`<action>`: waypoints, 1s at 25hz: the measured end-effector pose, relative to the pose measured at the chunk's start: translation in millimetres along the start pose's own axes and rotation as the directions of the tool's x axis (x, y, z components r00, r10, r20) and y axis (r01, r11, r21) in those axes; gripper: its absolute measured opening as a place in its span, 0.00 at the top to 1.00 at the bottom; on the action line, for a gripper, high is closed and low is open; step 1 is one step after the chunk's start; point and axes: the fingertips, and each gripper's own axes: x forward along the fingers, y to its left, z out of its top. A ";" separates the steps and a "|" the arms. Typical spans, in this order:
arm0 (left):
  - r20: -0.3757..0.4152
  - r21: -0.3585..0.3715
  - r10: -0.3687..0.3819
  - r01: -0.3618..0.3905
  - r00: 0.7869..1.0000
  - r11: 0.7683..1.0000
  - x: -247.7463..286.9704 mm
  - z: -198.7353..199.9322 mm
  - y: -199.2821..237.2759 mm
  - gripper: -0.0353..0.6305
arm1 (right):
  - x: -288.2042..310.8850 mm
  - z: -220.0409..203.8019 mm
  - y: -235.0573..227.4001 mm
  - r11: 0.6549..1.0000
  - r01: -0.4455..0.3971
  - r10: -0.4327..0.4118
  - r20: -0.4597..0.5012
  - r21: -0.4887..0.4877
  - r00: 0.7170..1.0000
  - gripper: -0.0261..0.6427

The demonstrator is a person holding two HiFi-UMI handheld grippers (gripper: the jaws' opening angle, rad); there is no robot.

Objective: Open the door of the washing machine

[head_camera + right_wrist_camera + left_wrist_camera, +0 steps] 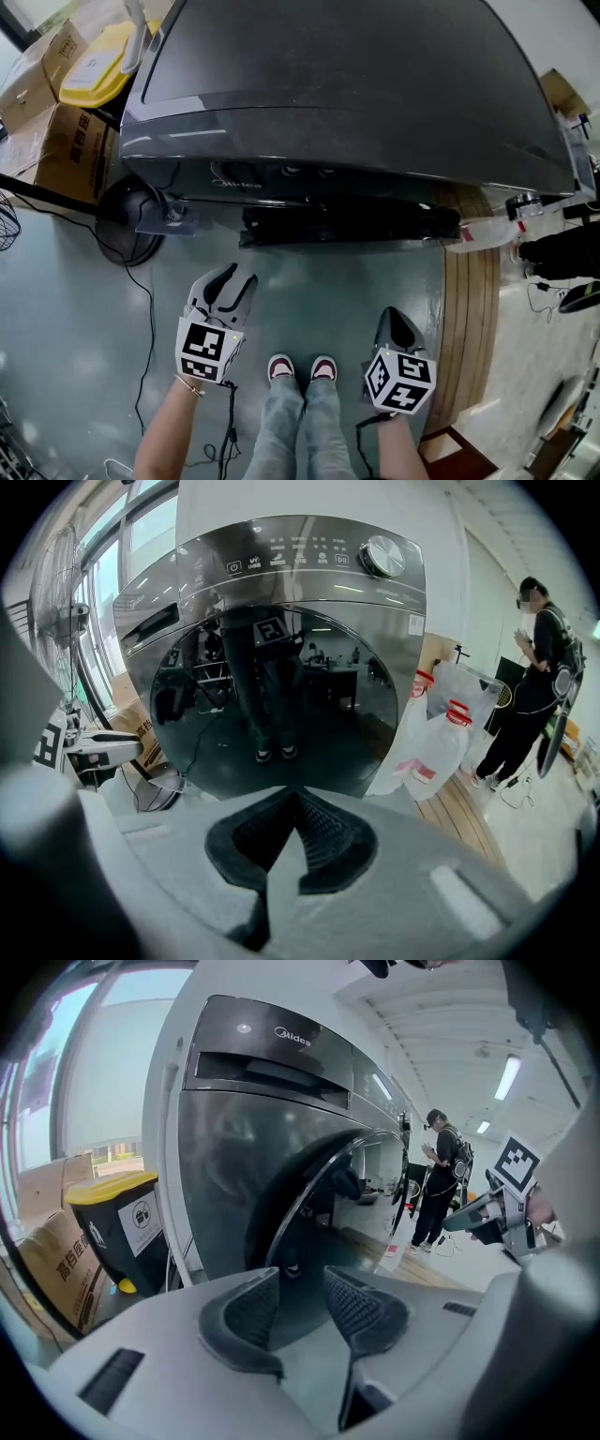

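Observation:
The dark grey washing machine (356,84) stands in front of me. Its round glass door (347,228) juts out from the front. In the left gripper view the door (309,1204) stands ajar, its chrome rim away from the body. My left gripper (225,278) hangs just in front of the door's left part, open with nothing between its pads (248,1312). My right gripper (398,319) is lower right, further back from the machine, shut and empty. In the right gripper view it (293,803) faces the door (281,696) and the control panel with its knob (382,555).
A yellow-lidded bin (98,61) and cardboard boxes (70,150) stand left of the machine, with a fan base (131,220) and cable on the floor. White plastic jugs (441,733) and a wooden platform (469,328) are on the right. A person (534,677) stands beyond.

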 end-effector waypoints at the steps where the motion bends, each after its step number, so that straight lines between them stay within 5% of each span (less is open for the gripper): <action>1: 0.001 0.023 -0.009 0.009 1.000 1.000 1.5 2.1 1.2 0.72 | 0.2 0.2 -0.6 1.000 0.001 -0.001 -0.001 0.001 1.000 0.95; 10: 0.040 0.186 -0.097 0.089 0.994 0.979 20.5 26.6 10.4 0.68 | 2.8 -2.7 -4.0 1.000 0.005 -0.005 -0.017 0.006 1.000 0.95; 16: 0.005 0.226 -0.173 0.168 0.985 0.960 35.2 24.1 4.8 0.66 | 1.8 -13.7 -11.6 1.000 0.014 -0.013 -0.034 0.013 0.999 0.95; 25: -0.026 0.265 -0.171 0.172 0.985 0.949 48.1 26.2 8.4 0.66 | -1.9 -18.9 -18.7 0.999 0.021 -0.020 -0.047 0.029 0.999 0.95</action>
